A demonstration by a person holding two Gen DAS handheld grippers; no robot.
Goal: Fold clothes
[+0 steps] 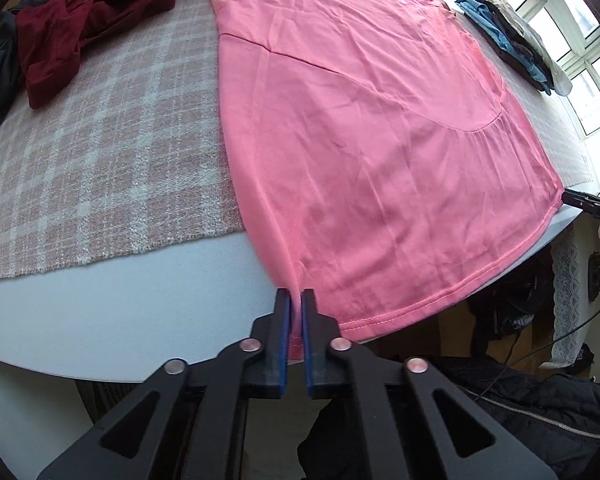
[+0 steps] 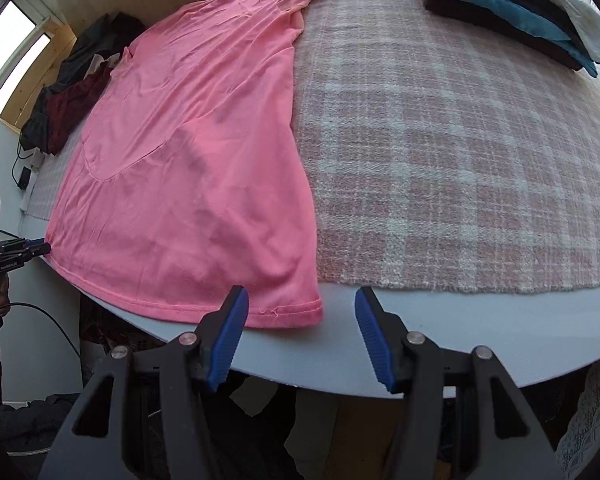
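The pink shirt (image 1: pixel 372 128) lies flat on the plaid cloth (image 1: pixel 100 160) over the tabletop (image 1: pixel 120 300). The left view alone shows the left tool (image 1: pixel 296 300) pinched tight on the shirt's hem corner. The right view shows the right tool (image 2: pixel 300 300) gaping half-wide around the other hem corner, pads clear of it.

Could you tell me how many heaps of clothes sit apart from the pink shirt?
2: a dark red and black heap beyond the shirt's left, a folded stack at far right. More may be hidden.
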